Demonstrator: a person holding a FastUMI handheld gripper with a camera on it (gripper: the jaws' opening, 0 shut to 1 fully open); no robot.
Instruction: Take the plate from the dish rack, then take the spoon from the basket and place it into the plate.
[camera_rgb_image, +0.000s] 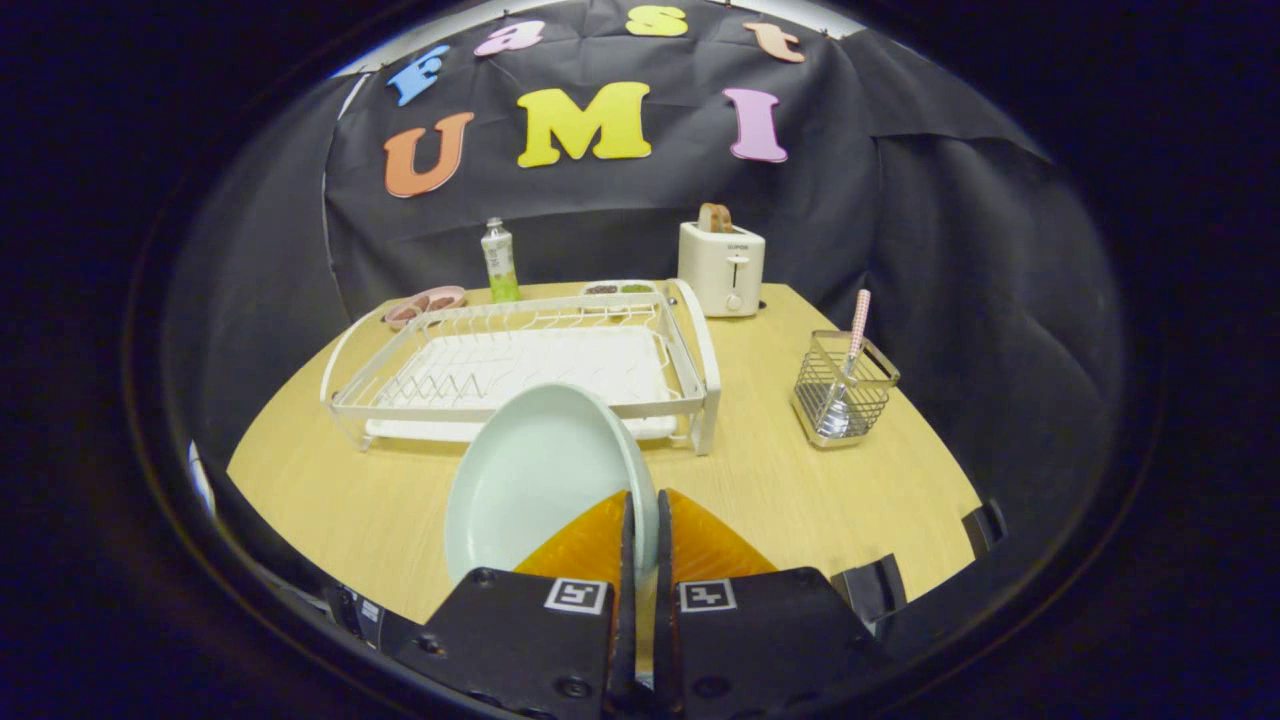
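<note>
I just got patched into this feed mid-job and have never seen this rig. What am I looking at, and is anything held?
You are looking through a fisheye camera riding on a handheld gripper, forward along its jaws. They are shut on the rim of a pale plate, held on edge above the wooden table. Beyond it stands the white dish rack, with no dishes standing in it. Off to its side a wire basket holds the spoon. Further back stand a toaster and a bottle.
</note>
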